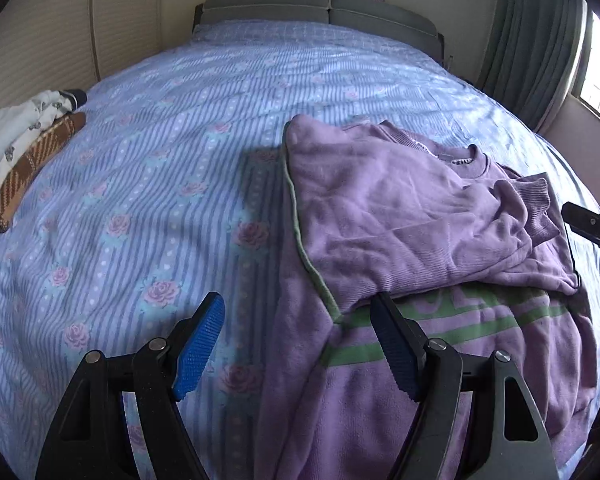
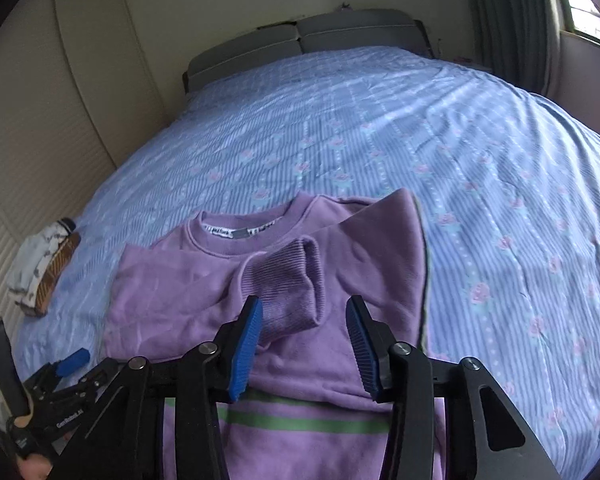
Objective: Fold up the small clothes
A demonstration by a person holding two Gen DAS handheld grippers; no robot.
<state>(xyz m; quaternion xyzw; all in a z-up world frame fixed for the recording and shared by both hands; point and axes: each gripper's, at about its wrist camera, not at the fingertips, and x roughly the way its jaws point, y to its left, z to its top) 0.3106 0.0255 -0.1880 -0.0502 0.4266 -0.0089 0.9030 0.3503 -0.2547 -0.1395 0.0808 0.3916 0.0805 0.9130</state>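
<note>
Both grippers stand apart and empty: left gripper point(image 1: 296, 344), right gripper point(image 2: 304, 346). One lilac sweatshirt point(image 2: 220, 280) lies half-folded on the bed point(image 2: 380, 128). It looks soft and limp; better grasp the ribbed cuff point(image 2: 288, 280) or the hem.

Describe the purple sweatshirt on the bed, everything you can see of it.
The purple sweatshirt is soft fleecy knit with a ribbed collar, a label inside it, ribbed cuffs and green stripes across the lower front. It lies on the blue flowered bedspread, both sides and sleeves folded inward, one cuff resting on top, rumpled. Neither gripper holds it.
</note>
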